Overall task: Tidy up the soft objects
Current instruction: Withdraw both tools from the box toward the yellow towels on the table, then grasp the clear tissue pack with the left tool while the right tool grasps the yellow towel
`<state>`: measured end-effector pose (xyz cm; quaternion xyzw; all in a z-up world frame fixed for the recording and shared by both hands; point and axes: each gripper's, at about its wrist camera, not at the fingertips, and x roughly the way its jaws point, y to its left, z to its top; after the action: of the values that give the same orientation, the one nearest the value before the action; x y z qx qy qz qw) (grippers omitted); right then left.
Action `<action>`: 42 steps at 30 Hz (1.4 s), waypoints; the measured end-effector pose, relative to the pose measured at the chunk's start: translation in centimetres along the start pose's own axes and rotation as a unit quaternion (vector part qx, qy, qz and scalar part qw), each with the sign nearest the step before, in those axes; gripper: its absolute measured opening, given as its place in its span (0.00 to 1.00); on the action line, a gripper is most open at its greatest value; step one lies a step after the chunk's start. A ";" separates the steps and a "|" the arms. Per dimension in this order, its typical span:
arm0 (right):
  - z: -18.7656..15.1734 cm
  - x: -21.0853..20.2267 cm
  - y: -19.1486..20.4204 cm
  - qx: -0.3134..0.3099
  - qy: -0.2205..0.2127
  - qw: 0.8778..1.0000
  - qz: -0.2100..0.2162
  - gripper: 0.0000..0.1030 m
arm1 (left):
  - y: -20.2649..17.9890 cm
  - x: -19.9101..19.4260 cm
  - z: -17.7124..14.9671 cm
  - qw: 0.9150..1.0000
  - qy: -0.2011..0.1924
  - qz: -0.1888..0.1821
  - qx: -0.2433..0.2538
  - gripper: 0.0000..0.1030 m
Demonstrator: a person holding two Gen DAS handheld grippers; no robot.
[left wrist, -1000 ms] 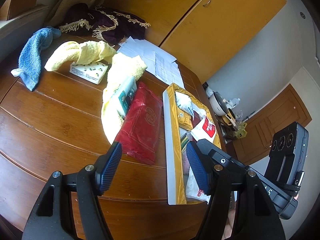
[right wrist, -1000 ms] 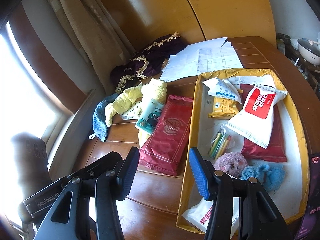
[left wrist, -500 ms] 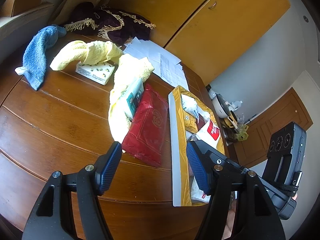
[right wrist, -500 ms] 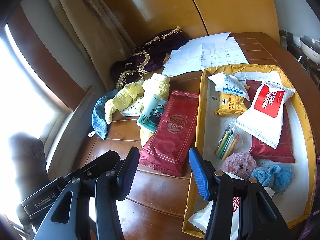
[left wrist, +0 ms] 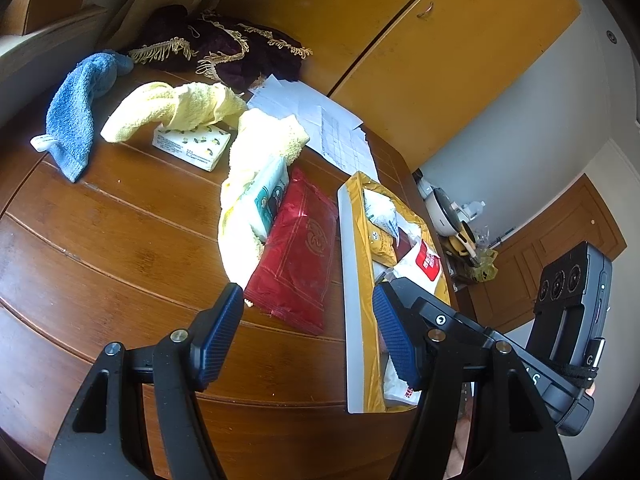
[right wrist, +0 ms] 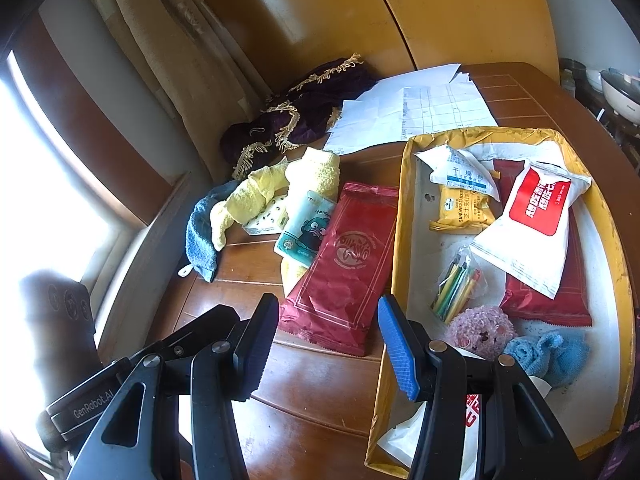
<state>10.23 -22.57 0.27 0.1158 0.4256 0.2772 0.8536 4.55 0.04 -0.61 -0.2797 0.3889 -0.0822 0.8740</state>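
Note:
A red soft packet [left wrist: 298,254] [right wrist: 344,268] lies on the wooden table just left of the yellow tray [left wrist: 356,280] [right wrist: 398,240]. Yellow towels [left wrist: 180,108] [right wrist: 256,196], a teal tissue pack [left wrist: 268,200] [right wrist: 306,232], a white tissue pack [left wrist: 192,146] and a blue towel [left wrist: 76,108] [right wrist: 200,236] sit further left. The tray holds a white-red pouch [right wrist: 536,220], another red packet [right wrist: 560,296], a pink fuzzy ball [right wrist: 480,328] and a blue cloth [right wrist: 548,352]. My left gripper [left wrist: 308,336] and right gripper [right wrist: 326,344] hover open above the table's near edge, holding nothing.
A dark purple fringed cloth [left wrist: 224,52] [right wrist: 304,112] and white papers [left wrist: 320,120] [right wrist: 412,108] lie at the table's back. Yellow cabinets [left wrist: 400,40] stand behind. A window and curtain [right wrist: 132,80] are at the left. A side stand with bowls [left wrist: 452,220] is beyond the table.
Both grippers have drawn back and shifted slightly, so the table items sit a little further right and lower in view. Both stay open.

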 end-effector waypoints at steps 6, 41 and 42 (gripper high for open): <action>0.5 0.4 0.0 0.001 0.002 1.000 0.004 0.52 | 0.5 0.2 0.2 1.000 0.001 0.000 -0.002 0.64; 0.7 8.6 3.7 -0.028 0.057 0.997 -0.041 0.51 | 1.3 12.0 8.9 0.984 0.106 0.091 0.108 0.16; 0.7 8.5 3.6 -0.027 0.055 0.997 -0.043 0.51 | 1.3 12.1 8.8 0.984 0.105 0.093 0.109 0.15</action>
<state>13.58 -14.76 -3.37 0.0589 0.4691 0.2580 0.8426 19.16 0.53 -4.23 -0.1349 0.4914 -0.0714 0.8575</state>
